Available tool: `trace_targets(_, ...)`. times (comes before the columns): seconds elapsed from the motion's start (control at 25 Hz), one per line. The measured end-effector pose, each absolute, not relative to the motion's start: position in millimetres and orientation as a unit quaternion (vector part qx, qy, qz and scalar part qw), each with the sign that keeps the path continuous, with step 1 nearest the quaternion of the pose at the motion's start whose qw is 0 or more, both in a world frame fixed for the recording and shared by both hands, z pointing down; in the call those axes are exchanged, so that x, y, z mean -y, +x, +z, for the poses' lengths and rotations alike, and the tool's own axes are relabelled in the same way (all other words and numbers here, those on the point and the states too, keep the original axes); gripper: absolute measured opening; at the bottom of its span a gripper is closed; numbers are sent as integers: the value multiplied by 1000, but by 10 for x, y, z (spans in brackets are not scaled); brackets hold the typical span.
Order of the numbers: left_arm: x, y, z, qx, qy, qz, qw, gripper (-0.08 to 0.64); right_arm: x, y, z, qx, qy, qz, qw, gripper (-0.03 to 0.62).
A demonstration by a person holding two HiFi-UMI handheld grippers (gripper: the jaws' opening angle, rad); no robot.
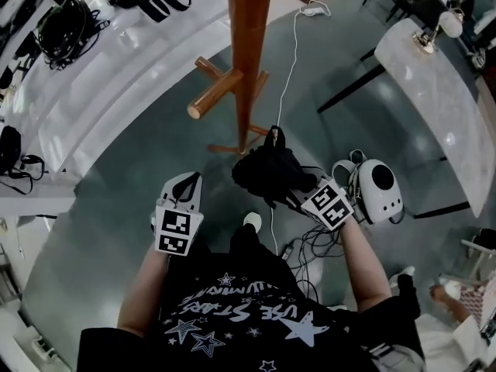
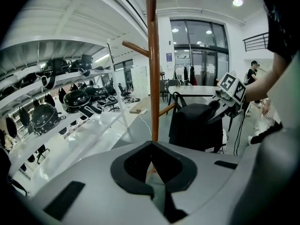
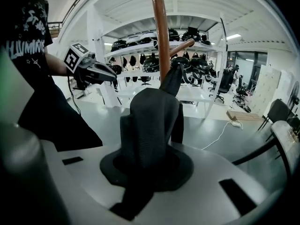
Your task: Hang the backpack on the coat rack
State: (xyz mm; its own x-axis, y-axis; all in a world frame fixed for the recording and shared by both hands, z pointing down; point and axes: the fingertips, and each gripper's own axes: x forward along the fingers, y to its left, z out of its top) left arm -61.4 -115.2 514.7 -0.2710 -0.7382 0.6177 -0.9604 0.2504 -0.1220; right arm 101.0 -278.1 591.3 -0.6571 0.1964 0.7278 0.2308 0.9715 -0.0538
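Observation:
The wooden coat rack [image 1: 249, 53] stands straight ahead of me, its pole [image 2: 153, 69] and pegs close to both grippers. A black backpack [image 1: 267, 169] hangs over the floor just in front of the pole's foot. My right gripper [image 1: 298, 188] is shut on the backpack's fabric [image 3: 154, 121], which rises out of its jaws towards the pole [image 3: 161, 36]. My left gripper [image 1: 188, 180] hovers to the left of the bag, apart from it, with its tips together and nothing between them [image 2: 151, 146]. In the left gripper view the backpack [image 2: 197, 125] hangs right of the pole.
A white rounded case [image 1: 380, 188] and tangled cables [image 1: 310, 246] lie on the floor at my right. Curved white shelves with black helmets [image 1: 70, 29] run along the left. A white table [image 1: 442, 76] stands at the right, and a white cord [image 1: 291, 60] crosses the floor behind the rack.

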Motion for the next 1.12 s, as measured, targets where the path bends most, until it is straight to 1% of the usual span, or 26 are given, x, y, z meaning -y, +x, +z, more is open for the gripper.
trace_targets(0.48, 990, -593, 5186, 757, 555, 253, 235, 17, 2933, 985, 6049, 910, -113, 2, 400, 64)
trace_targets(0.96, 905, -567, 5223, 760, 547, 252, 244, 17, 3017, 802, 6118, 890, -176, -33, 420, 64)
trace_targets(1.12, 931, -531, 5208, 758, 552, 257, 233, 17, 3077, 794, 6090, 883, -190, -50, 426, 64)
